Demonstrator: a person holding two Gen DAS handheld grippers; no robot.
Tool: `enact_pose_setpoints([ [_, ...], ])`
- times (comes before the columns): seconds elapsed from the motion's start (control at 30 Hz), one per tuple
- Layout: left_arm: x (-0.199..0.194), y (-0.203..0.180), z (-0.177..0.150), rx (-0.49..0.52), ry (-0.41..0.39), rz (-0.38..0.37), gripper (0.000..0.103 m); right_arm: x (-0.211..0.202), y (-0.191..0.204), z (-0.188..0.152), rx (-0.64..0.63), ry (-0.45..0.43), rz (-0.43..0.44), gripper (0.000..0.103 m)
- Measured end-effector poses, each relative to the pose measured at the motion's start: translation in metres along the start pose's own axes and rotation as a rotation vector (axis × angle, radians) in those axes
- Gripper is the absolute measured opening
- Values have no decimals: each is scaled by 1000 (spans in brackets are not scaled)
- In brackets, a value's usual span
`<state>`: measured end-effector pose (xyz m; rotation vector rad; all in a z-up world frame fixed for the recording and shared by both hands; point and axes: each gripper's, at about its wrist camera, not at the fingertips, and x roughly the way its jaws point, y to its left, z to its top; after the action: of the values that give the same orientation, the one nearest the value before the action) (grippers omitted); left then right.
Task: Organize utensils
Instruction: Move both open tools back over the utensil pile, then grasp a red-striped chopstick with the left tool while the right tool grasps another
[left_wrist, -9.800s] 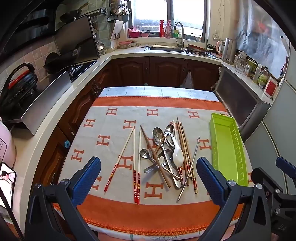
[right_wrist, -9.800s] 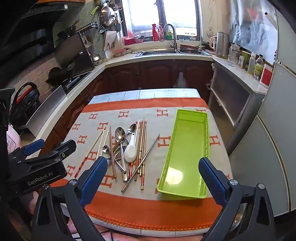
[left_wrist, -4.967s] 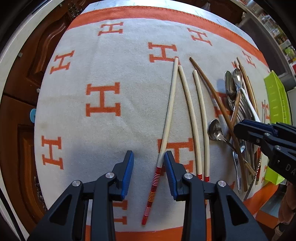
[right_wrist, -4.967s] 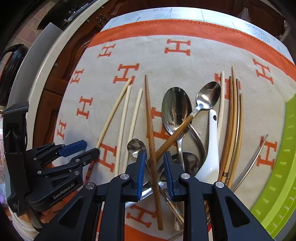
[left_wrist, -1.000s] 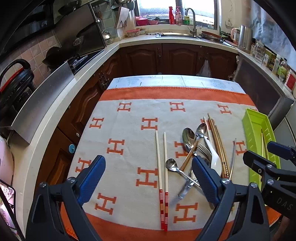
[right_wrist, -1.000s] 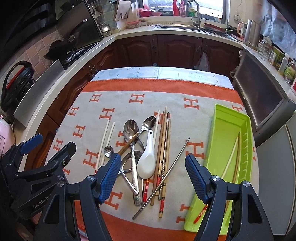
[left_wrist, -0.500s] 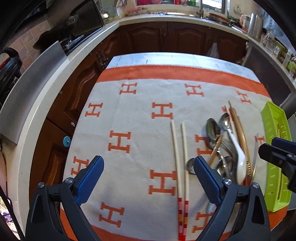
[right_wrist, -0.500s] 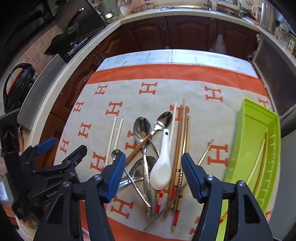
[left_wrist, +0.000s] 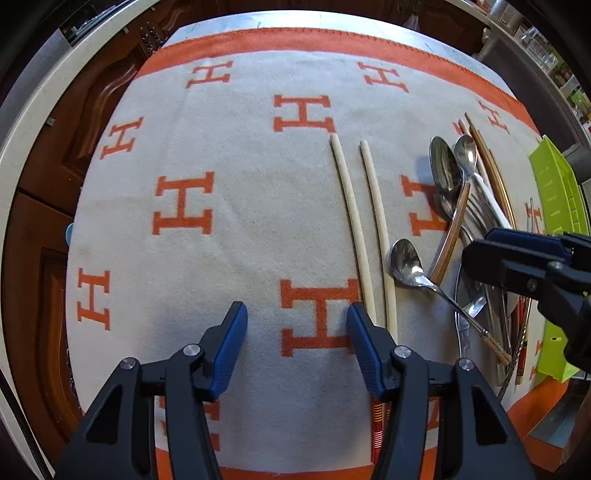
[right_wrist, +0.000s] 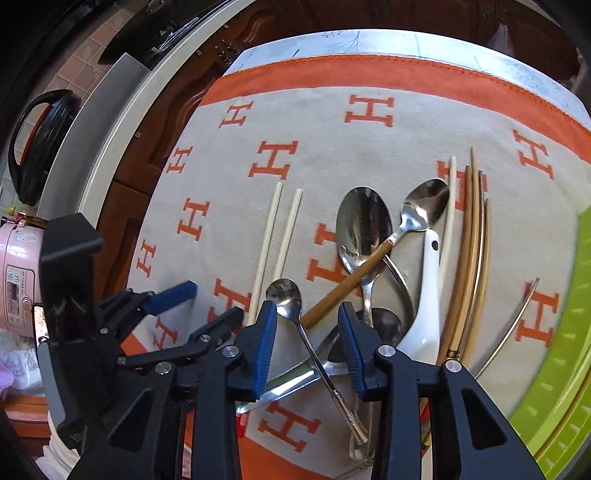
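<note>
Most utensils (right_wrist: 373, 266) still lie left of the green tray (right_wrist: 569, 332) as left gripper (left_wrist: 297, 339) and right gripper (right_wrist: 307, 345) close, empty-jawed.

Grey-beige woven cloth (left_wrist: 236, 258) with orange block-letter H motifs and a broad orange border.

Two pale cream round chopsticks (left_wrist: 356, 229), handle ends banded red with fine yellow stripes.

Shiny silver steel spoons (right_wrist: 364, 225); one has a brown wooden handle.

Glossy white ceramic soup spoon (right_wrist: 424, 314).

Bundle of tan and darker brown bamboo chopsticks (right_wrist: 474, 251), some red at the near end.

Lime-green plastic tray (left_wrist: 557, 192).

Left claw (left_wrist: 297, 345): matte black frame, ribbed blue pads, silver rivets. Right claw (right_wrist: 307, 345): same colours.

Pink appliance (right_wrist: 16, 280) at the left edge.
</note>
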<state>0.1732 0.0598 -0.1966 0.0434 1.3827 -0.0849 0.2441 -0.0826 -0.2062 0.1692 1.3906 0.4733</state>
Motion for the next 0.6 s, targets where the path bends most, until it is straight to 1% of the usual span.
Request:
enact_pose_setpoints([
  [0.23, 2, -15, 5, 39, -15, 35, 54, 3, 0, 0, 11, 8, 1, 36],
  [0.3, 3, -21, 6, 54, -17, 57, 55, 2, -1, -1, 14, 11, 4, 36],
  [0.37, 1, -22, 8, 60, -13, 60, 52, 3, -1, -1, 18, 16, 7, 36],
  [0.4, 0, -23, 8, 59, -5, 43, 41, 3, -1, -2, 18, 16, 8, 36],
  [0.43, -2, -23, 8, 51, 8, 14, 26, 3, -1, -2, 18, 18, 8, 36],
  [0.5, -4, -23, 9, 45, 13, 39, 5, 3, 0, -2, 17, 21, 11, 36],
  [0.6, -5, -16, 7, 38, 18, 25, 5, 2, 3, -3, 12, 28, 24, 36],
])
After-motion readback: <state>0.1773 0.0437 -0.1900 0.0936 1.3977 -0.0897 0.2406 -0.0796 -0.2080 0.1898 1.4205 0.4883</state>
